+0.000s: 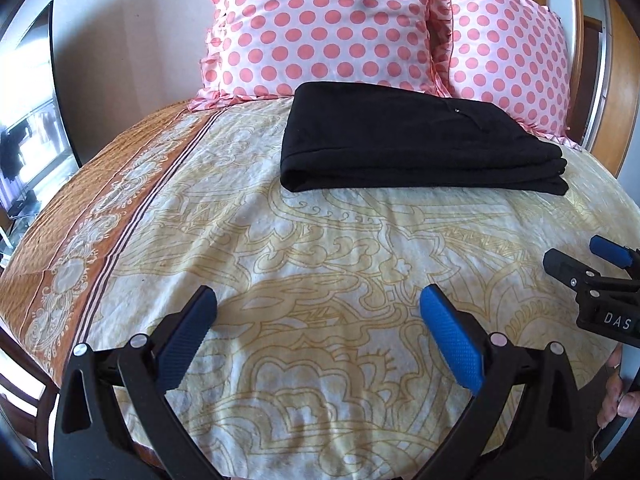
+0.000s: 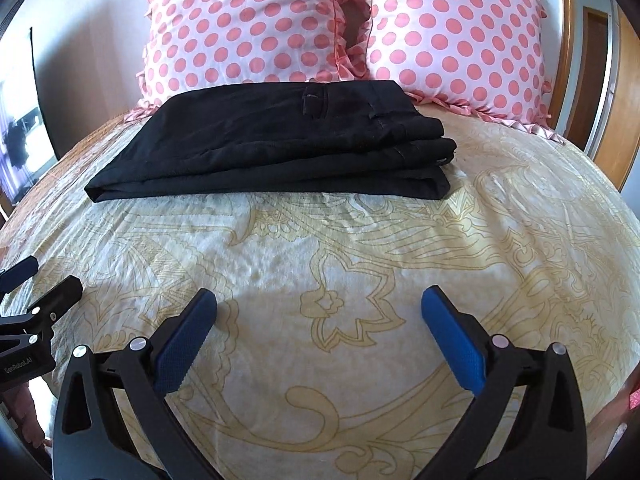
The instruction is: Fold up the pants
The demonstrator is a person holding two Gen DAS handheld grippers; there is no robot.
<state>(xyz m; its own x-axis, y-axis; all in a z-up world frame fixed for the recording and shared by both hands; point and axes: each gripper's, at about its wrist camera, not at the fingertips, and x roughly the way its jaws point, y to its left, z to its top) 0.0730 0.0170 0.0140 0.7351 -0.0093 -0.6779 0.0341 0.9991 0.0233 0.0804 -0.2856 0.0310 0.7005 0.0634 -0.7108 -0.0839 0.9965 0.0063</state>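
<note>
Black pants lie folded in a flat stack of several layers on the bed, in front of the pillows; they also show in the right wrist view. My left gripper is open and empty, held above the bedsheet well short of the pants. My right gripper is open and empty too, at a similar distance from the pants. The right gripper shows at the right edge of the left wrist view, and the left gripper at the left edge of the right wrist view.
The bed has a cream sheet with a yellow floral pattern and an orange border on the left. Two pink polka-dot pillows lean against the wall behind the pants. A wooden door frame stands at right.
</note>
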